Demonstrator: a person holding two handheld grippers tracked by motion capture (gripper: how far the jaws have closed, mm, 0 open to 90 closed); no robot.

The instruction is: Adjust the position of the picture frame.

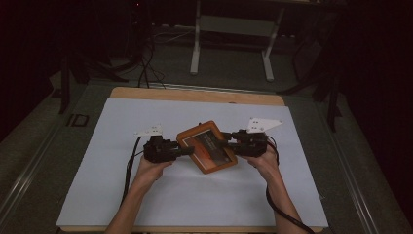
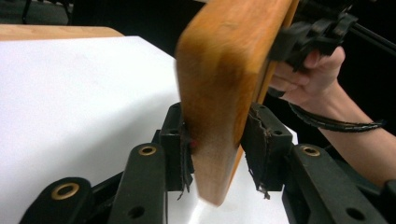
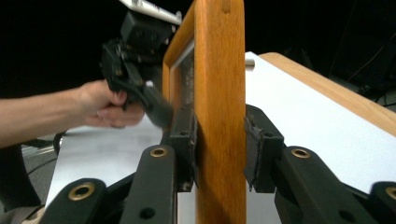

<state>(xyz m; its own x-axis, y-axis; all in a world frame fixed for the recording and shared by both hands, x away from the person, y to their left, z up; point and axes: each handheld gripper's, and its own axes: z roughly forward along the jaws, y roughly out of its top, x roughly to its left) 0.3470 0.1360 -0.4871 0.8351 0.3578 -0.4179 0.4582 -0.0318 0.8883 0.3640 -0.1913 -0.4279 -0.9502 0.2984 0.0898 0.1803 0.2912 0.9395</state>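
Note:
A flat orange-brown wooden frame with a dark panel in its face is held over the middle of the white sheet, between the two grippers. My left gripper has its pads on the frame's left edge. In the left gripper view both pads press the wood, which stands edge-on between them. My right gripper clamps the opposite edge. In the right gripper view that gripper's pads squeeze the frame's rail from both sides. Behind it, the other hand and its gripper reach the frame's far edge.
A white sheet covers the wooden table. Black cables trail from both grippers toward the near edge. Beyond the table stand the white legs of a desk on a dark floor.

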